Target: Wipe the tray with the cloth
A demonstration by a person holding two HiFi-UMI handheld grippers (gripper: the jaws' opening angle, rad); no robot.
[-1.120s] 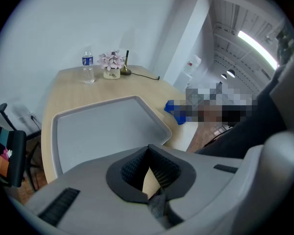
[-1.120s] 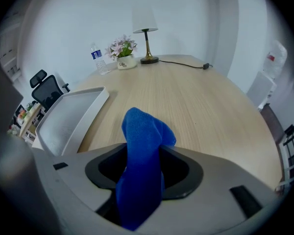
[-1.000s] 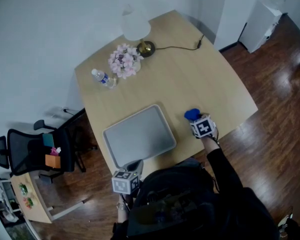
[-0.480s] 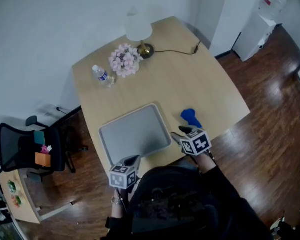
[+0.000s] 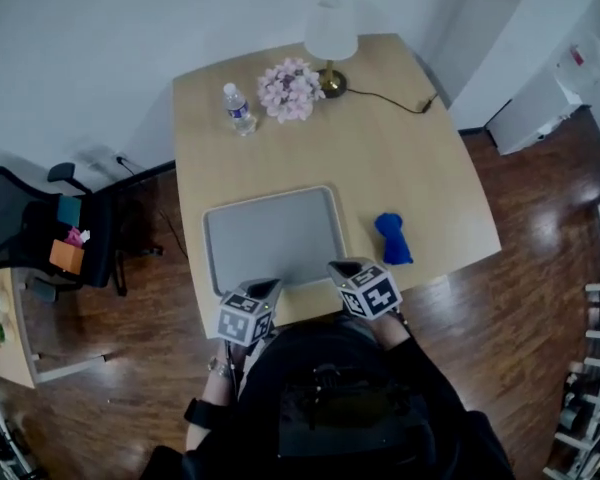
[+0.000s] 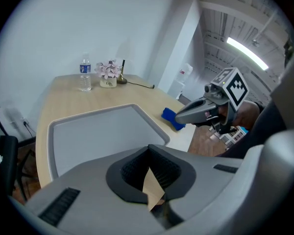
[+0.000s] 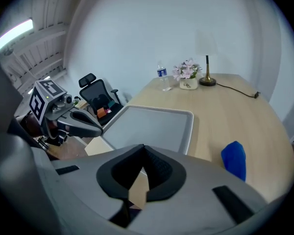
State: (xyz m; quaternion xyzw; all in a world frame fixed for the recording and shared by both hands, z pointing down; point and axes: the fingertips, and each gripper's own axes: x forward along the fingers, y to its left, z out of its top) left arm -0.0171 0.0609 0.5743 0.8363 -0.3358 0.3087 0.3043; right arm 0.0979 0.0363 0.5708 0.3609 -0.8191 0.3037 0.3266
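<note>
Two grippers: left gripper (image 5: 264,287) and right gripper (image 5: 341,266) sat closed, empty; right's jaws had just snapped together on nothing.
Tray (image 5: 270,236): flat grey rectangle, rounded corners, raised rim.
Cloth (image 5: 392,239): crumpled blue lump lay on table (image 5: 410,158) right of tray, clear of both.
Cut off: tray's near edge, behind grippers.

- The right gripper (image 5: 342,267) has withdrawn from the blue cloth (image 5: 392,239) to the table (image 5: 420,168) edge, just beside the tray (image 5: 270,238) corner.
- Its jaws have just closed, with nothing between them.
- The cloth now lies fully uncovered.
</note>
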